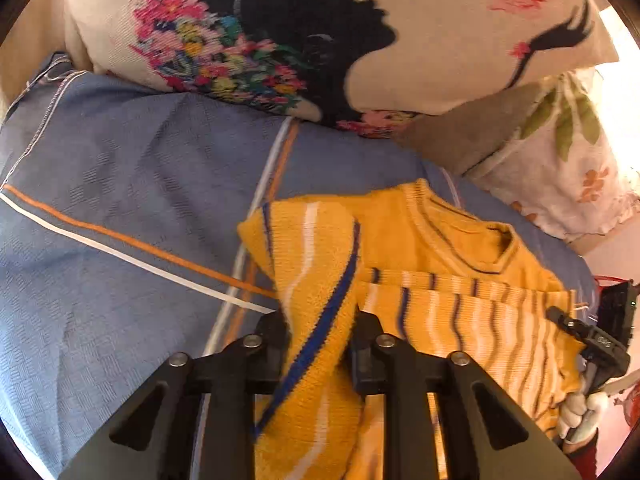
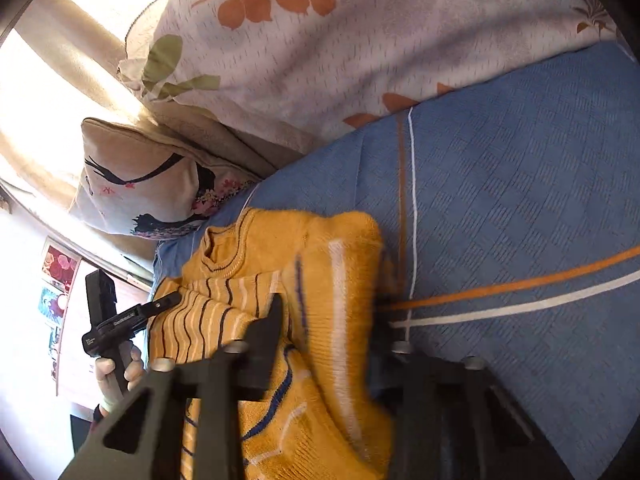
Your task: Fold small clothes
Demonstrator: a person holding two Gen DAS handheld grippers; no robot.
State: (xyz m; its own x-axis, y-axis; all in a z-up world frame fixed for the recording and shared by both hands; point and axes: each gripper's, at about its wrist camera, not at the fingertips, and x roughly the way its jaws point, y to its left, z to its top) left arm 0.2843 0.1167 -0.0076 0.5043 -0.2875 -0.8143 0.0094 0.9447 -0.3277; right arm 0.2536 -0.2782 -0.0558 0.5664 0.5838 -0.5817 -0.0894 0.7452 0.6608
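A small yellow knit sweater (image 1: 424, 240) with white and blue stripes lies on a blue bedspread (image 1: 120, 168). My left gripper (image 1: 320, 320) is shut on a sleeve (image 1: 316, 280) of the sweater and holds it folded across the striped body. The right gripper (image 1: 560, 320) shows at the far right of the left wrist view, resting at the sweater's edge. In the right wrist view my right gripper (image 2: 324, 320) holds a fold (image 2: 340, 280) of the sweater (image 2: 240, 264) between its jaws. The left gripper (image 2: 160, 304) shows at the left there.
An embroidered cushion (image 1: 320, 24) and a floral pillow (image 1: 560, 148) lie at the head of the bed. The bedspread (image 2: 520, 200) stretches right of the sweater in the right wrist view. The floral pillow (image 2: 340, 40) and the cushion (image 2: 152, 192) lie behind.
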